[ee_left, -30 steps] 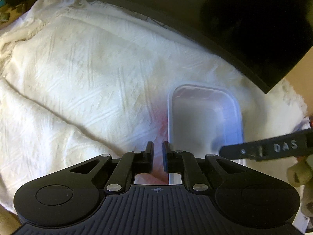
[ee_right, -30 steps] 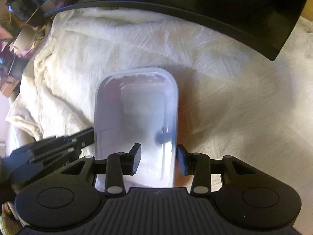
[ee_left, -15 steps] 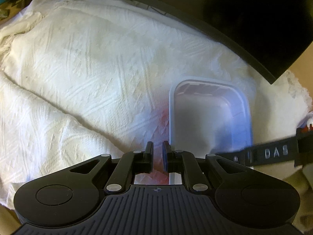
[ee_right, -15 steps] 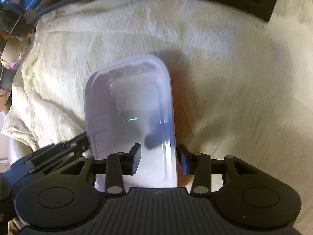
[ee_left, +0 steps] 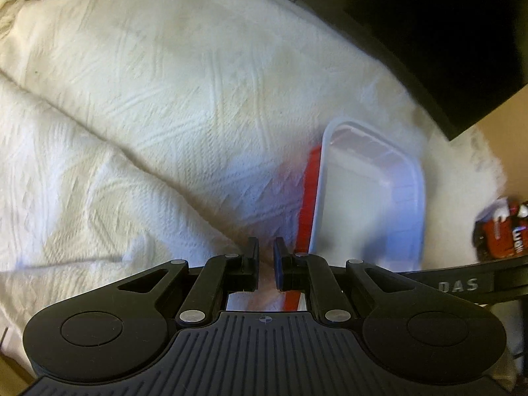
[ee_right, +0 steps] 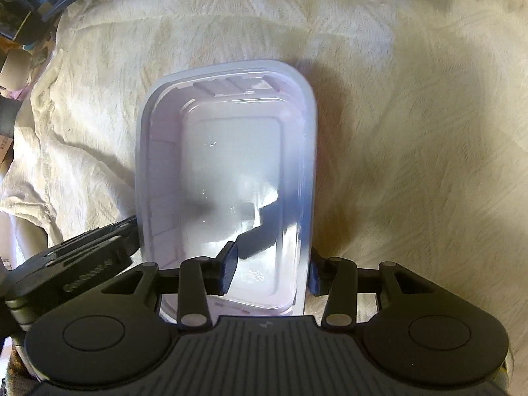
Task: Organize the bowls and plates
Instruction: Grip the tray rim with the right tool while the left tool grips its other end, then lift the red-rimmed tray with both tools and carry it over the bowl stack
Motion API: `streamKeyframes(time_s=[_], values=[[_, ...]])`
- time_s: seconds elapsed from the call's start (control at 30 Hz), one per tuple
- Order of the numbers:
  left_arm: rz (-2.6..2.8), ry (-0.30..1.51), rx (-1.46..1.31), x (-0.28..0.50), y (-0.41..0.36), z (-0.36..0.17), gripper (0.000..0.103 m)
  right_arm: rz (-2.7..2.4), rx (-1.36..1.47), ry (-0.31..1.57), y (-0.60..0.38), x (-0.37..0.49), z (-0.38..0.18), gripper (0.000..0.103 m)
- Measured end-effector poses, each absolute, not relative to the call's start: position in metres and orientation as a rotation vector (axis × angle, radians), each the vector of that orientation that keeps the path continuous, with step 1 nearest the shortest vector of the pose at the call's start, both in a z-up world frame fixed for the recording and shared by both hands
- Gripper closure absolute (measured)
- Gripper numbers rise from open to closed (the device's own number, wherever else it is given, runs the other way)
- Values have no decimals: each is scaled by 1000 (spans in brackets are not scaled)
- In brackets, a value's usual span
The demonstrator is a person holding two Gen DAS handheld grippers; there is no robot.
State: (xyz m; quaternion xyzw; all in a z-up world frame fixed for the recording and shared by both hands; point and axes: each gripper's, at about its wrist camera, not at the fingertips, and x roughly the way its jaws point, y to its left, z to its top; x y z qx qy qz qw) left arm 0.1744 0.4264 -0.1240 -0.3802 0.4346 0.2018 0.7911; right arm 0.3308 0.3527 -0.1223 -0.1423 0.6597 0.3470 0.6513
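Observation:
A translucent white rectangular plastic container (ee_right: 231,151) hangs just over a white textured cloth (ee_right: 412,132). My right gripper (ee_right: 272,267) is shut on its right wall, one finger inside and one outside. In the left wrist view the same container (ee_left: 369,204) lies to the right, with a red strip (ee_left: 310,198) along its left edge that runs down behind my left gripper's right finger. My left gripper (ee_left: 265,260) is shut with only a thin gap, and I see nothing held in it. In the right wrist view its body (ee_right: 82,264) sits against the container's left side.
The crumpled cloth (ee_left: 132,115) covers the whole surface. A large dark curved object (ee_left: 445,33) overhangs the far side. A red package (ee_left: 501,234) lies at the right edge. Boxes and clutter (ee_right: 19,16) crowd the far left.
Both grippers have sunk closer to the cloth, and the container has come down with the right one. The red strip beside the container has come into plain view.

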Motion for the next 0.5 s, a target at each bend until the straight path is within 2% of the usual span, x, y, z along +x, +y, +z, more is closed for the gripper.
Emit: streamKeyframes(time_s=[0.3,0.5], values=[[419,804,-795,147,422,-64,95,883,-283,1352,331,315,-62,61],[409,799,-864,136,434,-72,90,844,-287,1390,334,319,-78,61]])
